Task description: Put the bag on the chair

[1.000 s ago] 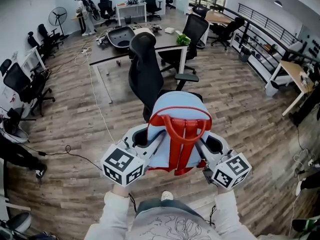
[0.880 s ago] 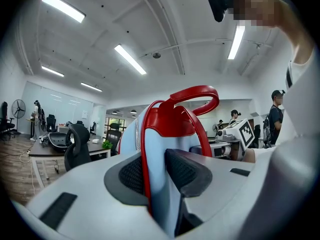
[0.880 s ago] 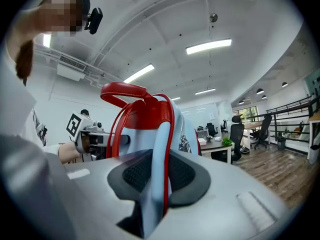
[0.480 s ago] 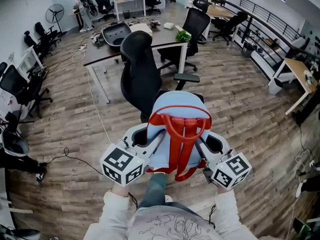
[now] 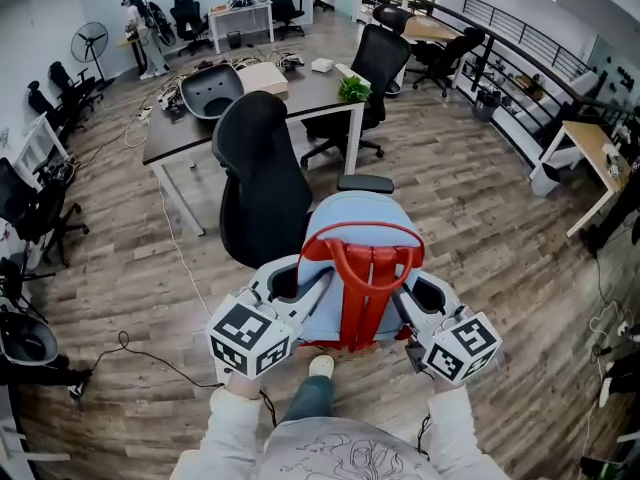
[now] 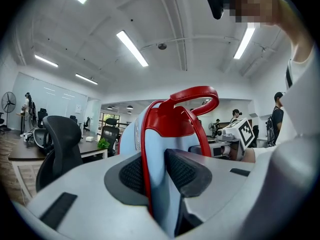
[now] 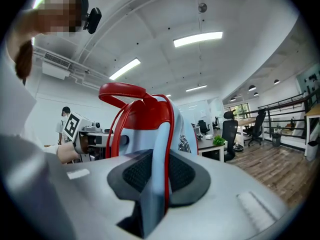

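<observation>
A light blue backpack (image 5: 350,238) with red straps and a red top handle hangs in the air between my two grippers. My left gripper (image 5: 310,290) is shut on the bag's left edge, its pads (image 6: 177,169) pinching blue fabric and a red strap (image 6: 146,164). My right gripper (image 5: 402,293) is shut on the bag's right edge (image 7: 155,179) in the same way. A black office chair (image 5: 258,183) stands just beyond the bag; its backrest is to the bag's upper left and its armrest (image 5: 365,183) shows above the bag. The seat is hidden behind the bag.
A dark desk (image 5: 240,103) with a plant (image 5: 352,88), a box and a spare chair shell stands behind the chair. More office chairs (image 5: 380,58) and desks ring the room. A cable (image 5: 150,353) lies on the wood floor at left. My foot (image 5: 320,366) shows below the bag.
I have walked forward with the bag held between both grippers. The black chair has come closer and shifted left in the head view. Both grips look unchanged.
</observation>
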`<action>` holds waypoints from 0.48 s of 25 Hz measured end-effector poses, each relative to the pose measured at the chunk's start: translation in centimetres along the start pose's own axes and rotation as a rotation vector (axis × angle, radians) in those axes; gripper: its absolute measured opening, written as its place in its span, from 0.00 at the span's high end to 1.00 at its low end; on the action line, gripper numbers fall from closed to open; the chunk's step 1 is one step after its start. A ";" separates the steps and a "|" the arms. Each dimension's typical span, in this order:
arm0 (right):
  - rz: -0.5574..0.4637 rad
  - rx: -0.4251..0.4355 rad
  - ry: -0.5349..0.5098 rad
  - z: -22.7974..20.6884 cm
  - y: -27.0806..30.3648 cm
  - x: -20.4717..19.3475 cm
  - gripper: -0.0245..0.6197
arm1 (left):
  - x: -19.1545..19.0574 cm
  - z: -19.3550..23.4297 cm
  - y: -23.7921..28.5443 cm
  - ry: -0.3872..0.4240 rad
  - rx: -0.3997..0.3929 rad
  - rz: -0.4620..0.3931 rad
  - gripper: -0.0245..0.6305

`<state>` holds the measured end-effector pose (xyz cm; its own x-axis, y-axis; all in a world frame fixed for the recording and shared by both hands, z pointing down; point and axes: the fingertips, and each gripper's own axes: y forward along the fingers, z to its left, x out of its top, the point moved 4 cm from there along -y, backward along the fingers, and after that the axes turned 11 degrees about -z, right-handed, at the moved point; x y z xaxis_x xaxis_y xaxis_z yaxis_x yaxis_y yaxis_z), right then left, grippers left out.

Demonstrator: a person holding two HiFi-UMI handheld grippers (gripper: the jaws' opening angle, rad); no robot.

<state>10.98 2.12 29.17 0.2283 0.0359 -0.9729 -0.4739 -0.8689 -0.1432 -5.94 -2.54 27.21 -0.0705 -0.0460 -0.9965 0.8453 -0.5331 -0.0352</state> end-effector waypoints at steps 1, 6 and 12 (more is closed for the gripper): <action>-0.001 -0.007 -0.001 -0.8 0.9 0.1 0.83 | 0.1 0.9 0.9 -0.001 -0.008 0.001 0.79; -0.006 -0.026 -0.018 -4.2 5.3 0.3 0.83 | 0.4 5.4 4.8 -0.003 -0.034 -0.002 0.79; 0.005 -0.054 -0.016 -6.9 9.1 -0.5 0.83 | -0.2 9.5 7.9 -0.020 -0.051 0.006 0.79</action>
<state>12.40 -9.23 29.58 0.2125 0.0394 -0.9764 -0.4279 -0.8945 -0.1292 -4.30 -14.78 27.87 -0.0756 -0.0665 -0.9949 0.8717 -0.4888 -0.0336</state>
